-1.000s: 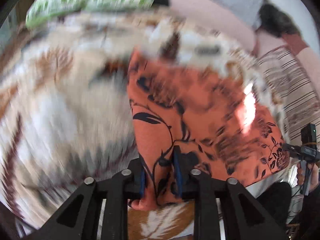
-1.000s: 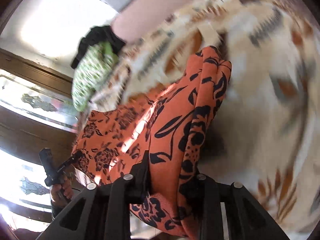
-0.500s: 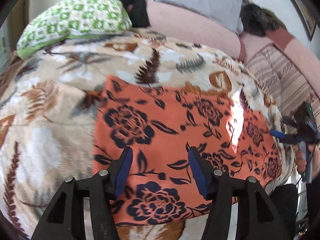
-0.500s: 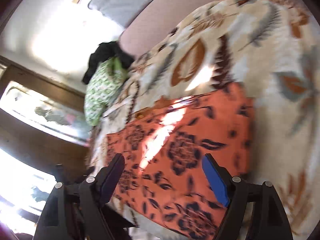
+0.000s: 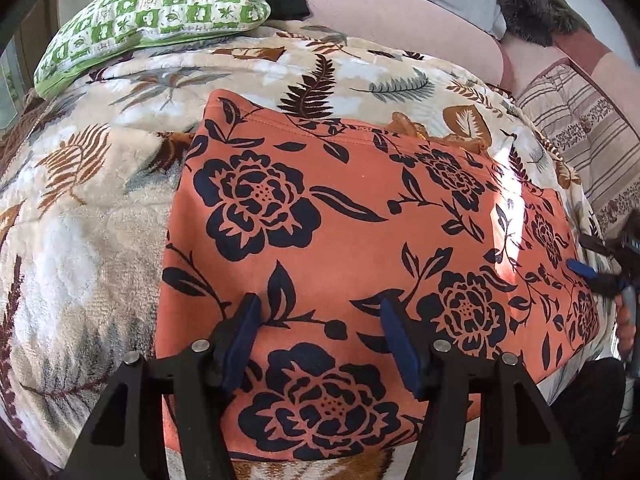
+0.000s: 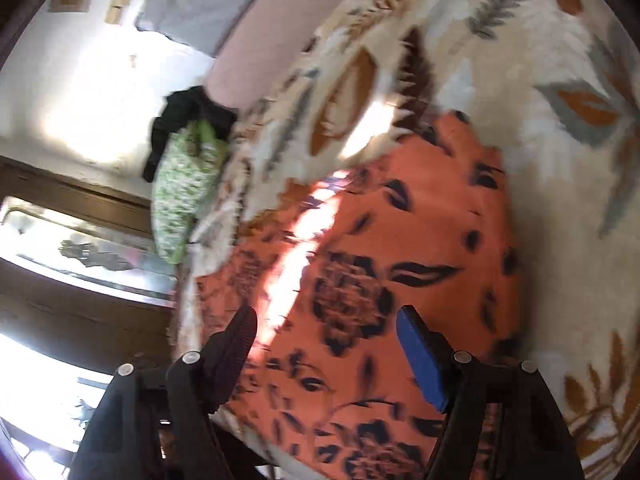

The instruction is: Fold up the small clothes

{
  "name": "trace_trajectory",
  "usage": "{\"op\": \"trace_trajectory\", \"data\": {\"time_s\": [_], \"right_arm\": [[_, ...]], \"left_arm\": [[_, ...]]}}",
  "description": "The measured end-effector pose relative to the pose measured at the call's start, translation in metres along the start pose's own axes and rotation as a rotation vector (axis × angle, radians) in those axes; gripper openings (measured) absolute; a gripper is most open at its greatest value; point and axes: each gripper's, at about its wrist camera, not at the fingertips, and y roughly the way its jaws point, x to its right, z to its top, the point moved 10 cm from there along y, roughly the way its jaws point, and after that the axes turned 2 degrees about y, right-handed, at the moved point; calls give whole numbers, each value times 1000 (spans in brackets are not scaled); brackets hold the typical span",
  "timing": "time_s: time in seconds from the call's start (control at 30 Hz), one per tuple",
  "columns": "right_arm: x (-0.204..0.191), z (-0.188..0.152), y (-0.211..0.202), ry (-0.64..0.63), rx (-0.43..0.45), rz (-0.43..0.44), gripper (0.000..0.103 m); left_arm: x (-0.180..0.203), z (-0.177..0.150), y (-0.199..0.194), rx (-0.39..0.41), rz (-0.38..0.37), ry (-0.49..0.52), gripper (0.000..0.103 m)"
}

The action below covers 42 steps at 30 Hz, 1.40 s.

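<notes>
While the orange floral garment (image 5: pixel 360 240) lies spread flat on the bed's leaf-print blanket (image 5: pixel 80 220), both claws are over it with nothing pinched. Left claw (image 5: pixel 320 344): jaws spread, have just been opening, cloth under them but not between the pads. It sits at bottom centre of the left view, over the near hem, probably let go so the piece could settle flat. Right claw (image 6: pixel 328 356): jaws also spread, though they have just been closing a bit; only cloth below, no pinch. It shows at the far right edge of the left view too, at the garment's other end. 1 claw per end makes sense: garment gets tensioned and laid square before a fold. Garment fills centre frame, right end running toward the bed edge, sun stripe across it. Green checked pillow (image 5: pixel 152 12) upper left, clear of the work. My read: laid out, fold not yet made. Right view is blurred.
</notes>
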Motion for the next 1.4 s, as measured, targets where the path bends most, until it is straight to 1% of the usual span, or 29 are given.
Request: {"op": "trace_trajectory", "data": {"time_s": [0.03,0.07,0.1,0.13,0.17,0.23,0.27,0.3,0.33,0.37,0.4,0.43,0.47,0.53,0.63,0.73,0.83,0.93,0.97,1.03,1.1,1.13,1.17,1.2,1.23,1.27,1.33,1.37,1.4], "right_arm": [[7,1,-10,56,45,27,61],[7,-2,-23,61,84,10,62],[0,-7,-33,28,107,-9,71],[-10,-14,-37,-3,112,-2,78],[-24,-27,-39,-31,93,46,79],[-51,-57,-33,-96,0,141,83],[-52,-75,-28,-142,-36,120,83],[-40,-82,-19,-163,-50,55,83],[-17,-85,-11,-115,-60,-18,83],[4,-86,-11,-11,-55,-10,81],[9,-83,-18,59,-19,60,78],[9,-82,-25,80,2,74,79],[7,-83,-31,57,13,47,79],[-7,-84,-39,-13,12,27,80],[-23,-65,-47,-68,47,31,80],[-14,-22,-39,-41,71,16,81],[-2,33,-32,-39,101,-2,81],[5,69,-7,-18,74,-6,81],[11,77,2,-3,69,-27,81],[21,84,17,11,37,-36,81],[18,85,32,-19,25,-50,81],[14,84,35,-51,18,-59,77],[11,83,40,-81,-1,-77,67],[10,81,44,-98,-18,-105,22],[8,83,43,-121,-7,-131,15],[2,85,40,-161,14,-153,15],[-11,87,27,-213,68,-166,14],[-11,88,23,-232,85,-184,14],[-3,87,27,-235,75,-225,14]], "left_arm": [[-2,1,-3,-1,-3,-5,63],[-2,1,-6,1,-6,-8,63],[-2,0,-9,2,-8,-8,63],[1,1,-13,7,-12,-6,63],[2,1,-17,12,-16,-6,63],[7,1,-24,23,-23,-2,63],[10,1,-29,28,-27,5,63],[11,1,-33,34,-26,9,63],[12,1,-37,41,-23,13,63],[13,2,-41,51,-24,18,63],[13,2,-45,59,-21,18,64],[12,3,-47,64,-17,14,65],[12,4,-47,69,-19,8,67],[14,7,-45,67,-26,2,67],[24,12,-38,68,-36,15,67],[35,17,-29,74,-39,37,67],[41,16,-16,56,-34,64,67],[40,13,-4,43,-24,85,67],[39,11,2,27,-17,87,67],[38,8,10,7,-11,92,67],[38,8,11,14,-1,108,68],[39,8,12,16,-2,109,69],[39,8,12,19,-5,107,71],[39,7,13,23,-6,107,71],[40,6,13,26,-1,115,72],[40,5,13,30,6,129,72],[41,5,13,35,13,149,72],[41,5,13,36,10,150,72],[41,5,14,33,7,145,73]]}}
